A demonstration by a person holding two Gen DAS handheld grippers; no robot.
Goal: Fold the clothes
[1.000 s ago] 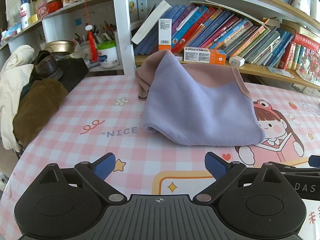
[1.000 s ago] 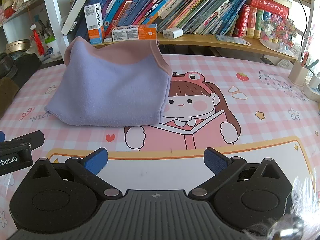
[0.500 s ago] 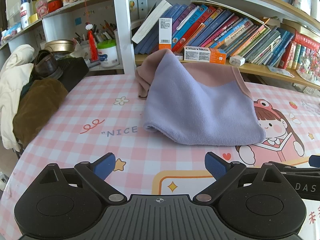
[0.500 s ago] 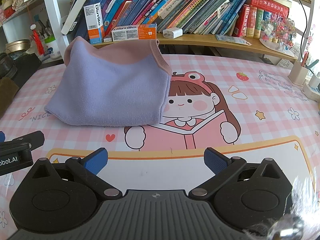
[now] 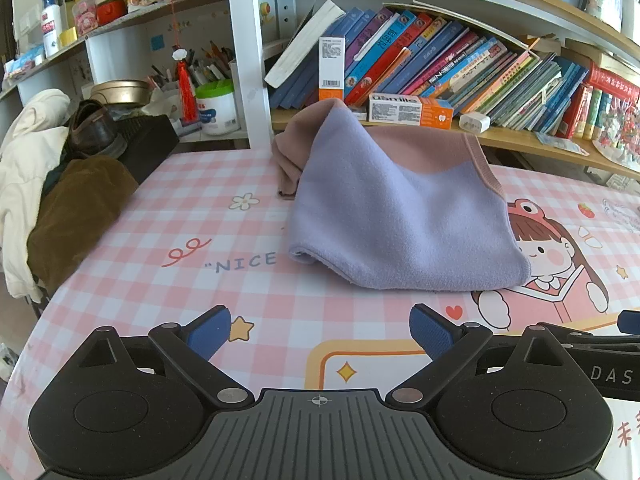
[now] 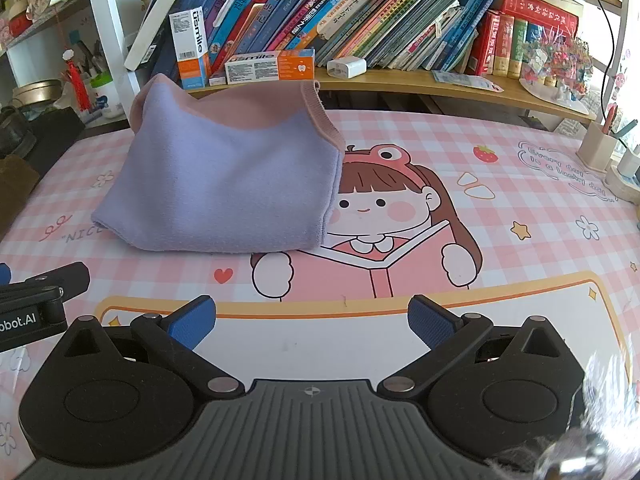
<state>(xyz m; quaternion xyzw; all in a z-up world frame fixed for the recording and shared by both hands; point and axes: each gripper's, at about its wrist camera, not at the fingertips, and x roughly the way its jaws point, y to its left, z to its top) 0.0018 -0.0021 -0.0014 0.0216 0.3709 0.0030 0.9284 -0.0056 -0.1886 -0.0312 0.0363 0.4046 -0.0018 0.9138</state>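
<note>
A lilac fleece garment [image 5: 404, 228] with dusty-pink trim lies folded in a soft heap on the pink checked tablecloth [image 5: 200, 280], its far edge propped against the bookshelf. The right wrist view shows the same garment [image 6: 228, 188] at the left of the cartoon girl print. My left gripper [image 5: 320, 330] is open, hovering over the cloth's near part, well short of the garment. My right gripper [image 6: 311, 320] is open too, with nothing between its blue pads, and sits beside the left one.
A low shelf of books [image 5: 460, 68] and toothpaste boxes [image 6: 268, 65] runs along the table's far edge. Coats and a brown bundle [image 5: 72, 208] pile up at the left edge. Pen holders [image 6: 600, 148] stand at the far right.
</note>
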